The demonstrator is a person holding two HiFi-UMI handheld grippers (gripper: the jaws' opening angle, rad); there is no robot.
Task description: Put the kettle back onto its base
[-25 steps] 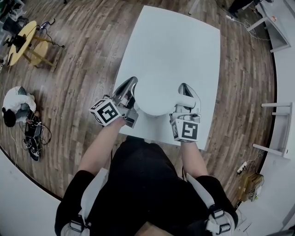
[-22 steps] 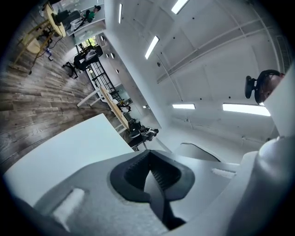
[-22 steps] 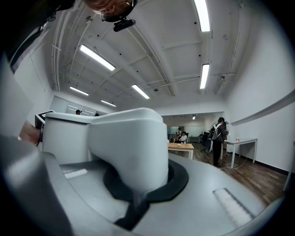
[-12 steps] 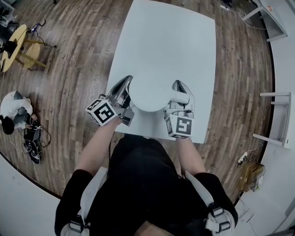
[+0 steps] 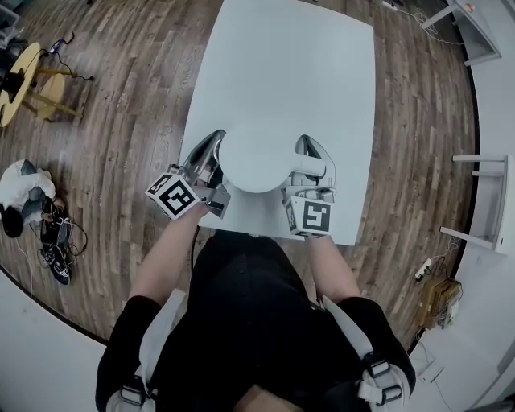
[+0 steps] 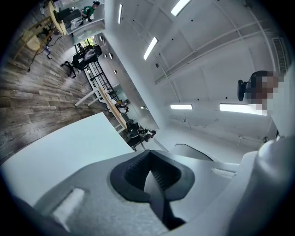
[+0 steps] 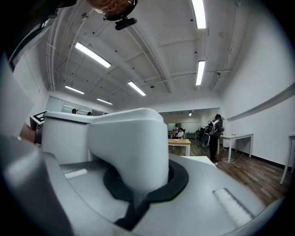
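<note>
Kettle (image 5: 253, 157) being set down; base not visible.
Right hand-held gripper (image 5: 312, 159) clamped on the handle (image 7: 131, 147); left hand-held gripper (image 5: 211, 150) shut, empty, just beside the kettle. Next, probably: lower squarely onto the tabletop (image 5: 306, 72), then release.

Open-plan office-lab: strip ceiling lights (image 7: 198, 73), desks (image 7: 179, 144), wood floor (image 5: 137, 121).

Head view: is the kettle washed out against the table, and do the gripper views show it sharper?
Head view: the white kettle nearly merges with the pale table; fisheye bends the floor. Right gripper view: its handle fills the middle, soft; ceiling strips glare. Left gripper view: tilted, kettle only a blur at right.
</note>
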